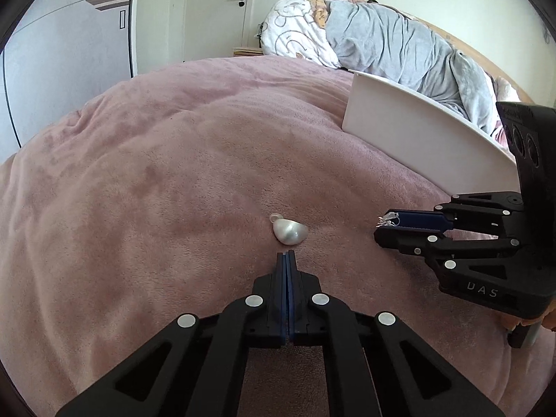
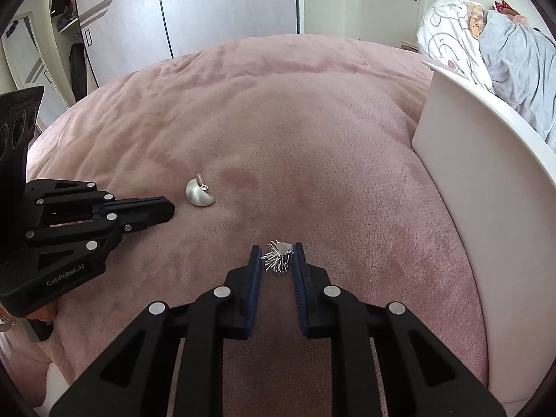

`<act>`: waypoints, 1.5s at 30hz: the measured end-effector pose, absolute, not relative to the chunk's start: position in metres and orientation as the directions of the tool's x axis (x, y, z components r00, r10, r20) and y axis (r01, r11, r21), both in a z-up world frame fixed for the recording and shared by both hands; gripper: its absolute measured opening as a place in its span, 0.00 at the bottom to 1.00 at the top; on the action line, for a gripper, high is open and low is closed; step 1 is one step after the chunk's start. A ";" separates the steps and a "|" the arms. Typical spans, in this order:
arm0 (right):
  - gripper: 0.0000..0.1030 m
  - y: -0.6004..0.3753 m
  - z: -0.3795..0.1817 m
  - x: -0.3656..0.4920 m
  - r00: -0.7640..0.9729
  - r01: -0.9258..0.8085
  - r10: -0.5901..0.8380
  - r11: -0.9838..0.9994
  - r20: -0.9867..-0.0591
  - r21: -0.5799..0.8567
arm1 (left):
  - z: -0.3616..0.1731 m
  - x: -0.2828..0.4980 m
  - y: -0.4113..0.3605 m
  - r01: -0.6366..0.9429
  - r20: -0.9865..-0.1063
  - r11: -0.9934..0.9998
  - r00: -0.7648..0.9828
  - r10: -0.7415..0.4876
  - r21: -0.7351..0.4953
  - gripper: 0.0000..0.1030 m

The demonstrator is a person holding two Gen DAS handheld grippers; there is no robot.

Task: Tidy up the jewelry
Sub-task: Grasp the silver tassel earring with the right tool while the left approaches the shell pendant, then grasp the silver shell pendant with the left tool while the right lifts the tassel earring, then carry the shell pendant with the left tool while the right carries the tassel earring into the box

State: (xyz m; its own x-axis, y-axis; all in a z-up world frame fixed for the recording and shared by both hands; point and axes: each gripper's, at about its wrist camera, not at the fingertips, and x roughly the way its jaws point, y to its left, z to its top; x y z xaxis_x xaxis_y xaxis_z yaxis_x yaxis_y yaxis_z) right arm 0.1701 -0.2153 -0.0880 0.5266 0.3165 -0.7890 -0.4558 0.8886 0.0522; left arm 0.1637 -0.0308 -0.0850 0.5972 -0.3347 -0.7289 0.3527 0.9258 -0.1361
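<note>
Your left gripper is closed empty short of the silver dome earring, while your right gripper pinches the tassel earring only at the tips, so it may slip out on lifting.

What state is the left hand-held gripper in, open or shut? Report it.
Shut and empty: the left hand-held gripper has its blue pads pressed together, short of the silver dome-shaped earring.
</note>
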 end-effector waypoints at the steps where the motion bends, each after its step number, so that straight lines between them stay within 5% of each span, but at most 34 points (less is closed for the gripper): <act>1: 0.18 -0.217 -0.086 0.169 0.529 -0.457 0.315 0.888 -0.788 0.049 | -0.084 0.164 -0.030 0.349 -0.727 0.927 0.600 -0.335 -0.139 0.06; 4: 0.18 -0.221 -0.083 0.167 0.532 -0.450 0.318 0.891 -0.785 0.056 | -0.082 0.168 -0.030 0.342 -0.721 0.927 0.603 -0.341 -0.153 0.07; 10: 0.18 -0.225 -0.084 0.167 0.525 -0.440 0.317 0.896 -0.790 0.067 | -0.082 0.183 -0.044 0.360 -0.734 0.922 0.585 -0.345 -0.146 0.34; 15: 0.18 -0.224 -0.089 0.168 0.514 -0.438 0.319 0.896 -0.796 0.077 | -0.095 0.194 -0.056 0.354 -0.781 0.931 0.554 -0.287 -0.091 0.29; 24: 0.18 -0.221 -0.074 0.166 0.532 -0.464 0.350 0.882 -0.771 0.081 | -0.080 0.181 -0.041 0.324 -0.744 0.930 0.576 -0.340 -0.174 0.29; 45: 0.18 -0.308 0.057 0.154 0.714 -0.396 0.332 0.918 -0.616 0.036 | 0.062 0.187 -0.119 0.439 -0.623 0.894 0.675 -0.396 -0.092 0.29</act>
State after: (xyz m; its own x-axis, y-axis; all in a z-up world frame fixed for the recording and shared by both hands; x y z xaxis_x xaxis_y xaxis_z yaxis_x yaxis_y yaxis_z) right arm 0.1543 -0.3082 0.0567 0.7142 0.3324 -0.6160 -0.3958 0.9176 0.0363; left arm 0.1872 -0.1191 0.0623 0.6752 -0.3957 -0.6225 0.4386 0.8939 -0.0924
